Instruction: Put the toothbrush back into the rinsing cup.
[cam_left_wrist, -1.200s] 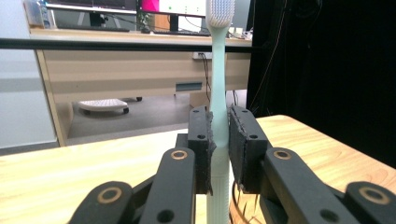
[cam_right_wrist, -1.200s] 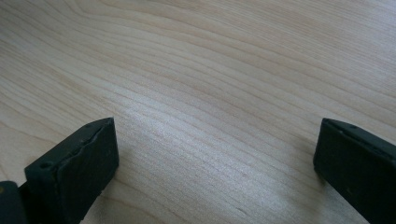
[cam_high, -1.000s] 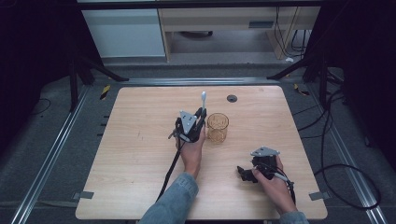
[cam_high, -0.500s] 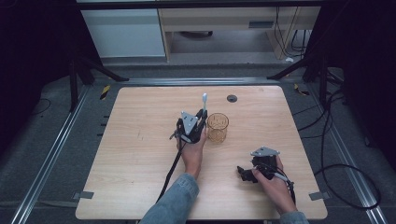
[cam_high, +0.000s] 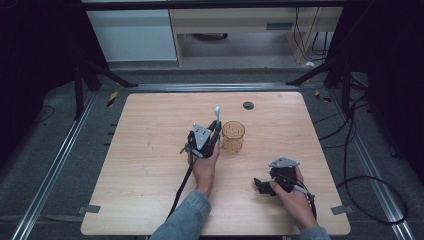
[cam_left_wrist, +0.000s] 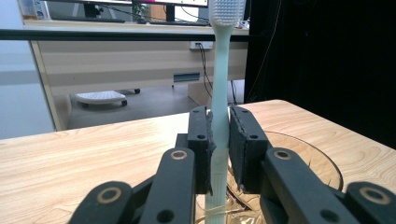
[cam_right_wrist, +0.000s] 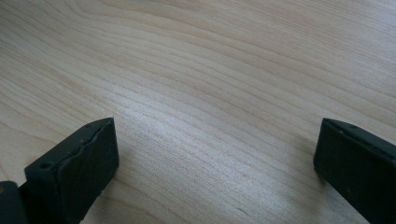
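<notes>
Beside amber glass (cam_high: 233, 136), left tool (cam_left_wrist: 219, 140) clamping upright unbranded toothbrush (cam_left_wrist: 220, 84)

My left hand (cam_high: 205, 167) holds the left gripper (cam_high: 214, 129) mid-table, pointing away from me; jaws pinched tight, pads (cam_left_wrist: 208, 140) nearly meeting; forearm in a blue sleeve (cam_high: 185, 220) comes up from the bottom edge; my right hand (cam_high: 292, 195) rests low w/ the right gripper (cam_high: 257, 184) aimed left, jaws spread wide apart, tips just above the wood.
</notes>
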